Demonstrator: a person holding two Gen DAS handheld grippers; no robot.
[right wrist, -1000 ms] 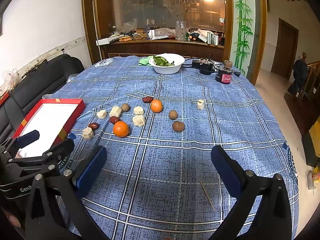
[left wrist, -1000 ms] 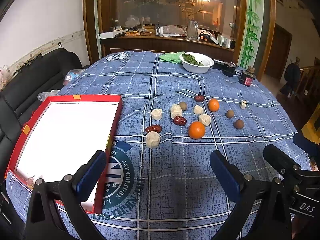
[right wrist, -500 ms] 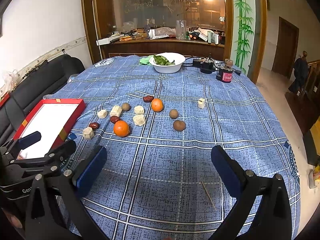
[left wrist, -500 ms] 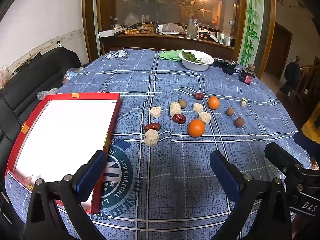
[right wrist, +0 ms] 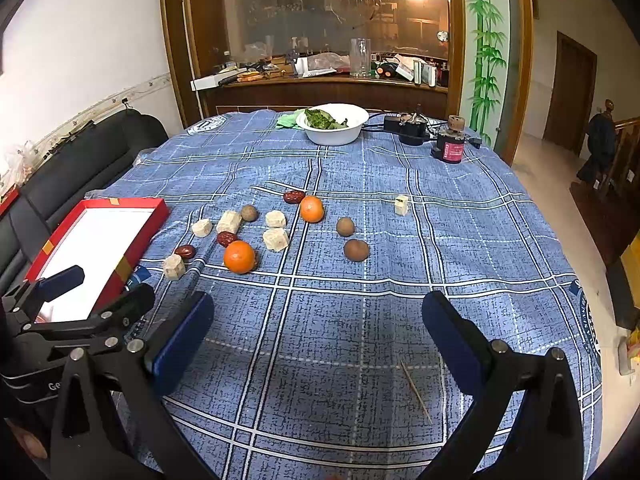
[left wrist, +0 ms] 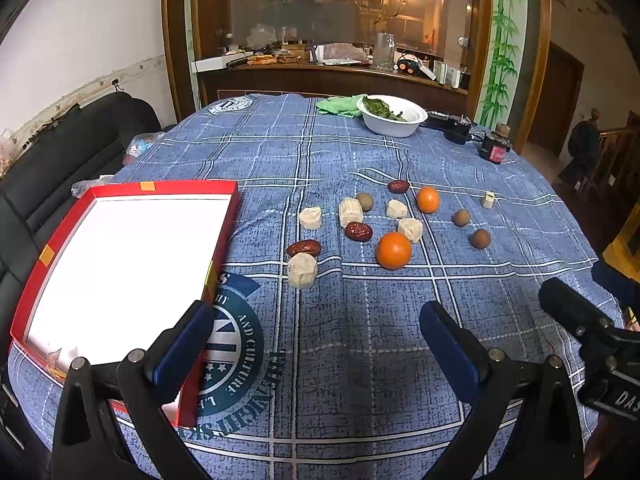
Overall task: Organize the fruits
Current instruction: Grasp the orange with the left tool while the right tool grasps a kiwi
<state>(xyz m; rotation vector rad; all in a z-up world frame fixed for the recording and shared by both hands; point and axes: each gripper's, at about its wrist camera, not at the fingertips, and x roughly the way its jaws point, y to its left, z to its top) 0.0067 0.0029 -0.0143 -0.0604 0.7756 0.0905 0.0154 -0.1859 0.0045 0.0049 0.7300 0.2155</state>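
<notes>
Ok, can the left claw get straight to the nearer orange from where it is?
Probably yes. The left claw is open and holds nothing, and only bare tablecloth lies between it and the nearer orange. A pale chunk sits close behind it.

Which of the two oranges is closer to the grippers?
The larger orange, at the near edge of the fruit cluster beside a pale chunk. The smaller orange sits farther back, next to a red date.

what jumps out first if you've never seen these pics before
The two bright oranges, the nearer one and the farther one, stand out mid-table among pale chunks, dark red dates and brown round fruits on the blue checked tablecloth. On the left lies a red box with a bare white inside. Both claws, left and right, hang open in the foreground.
</notes>
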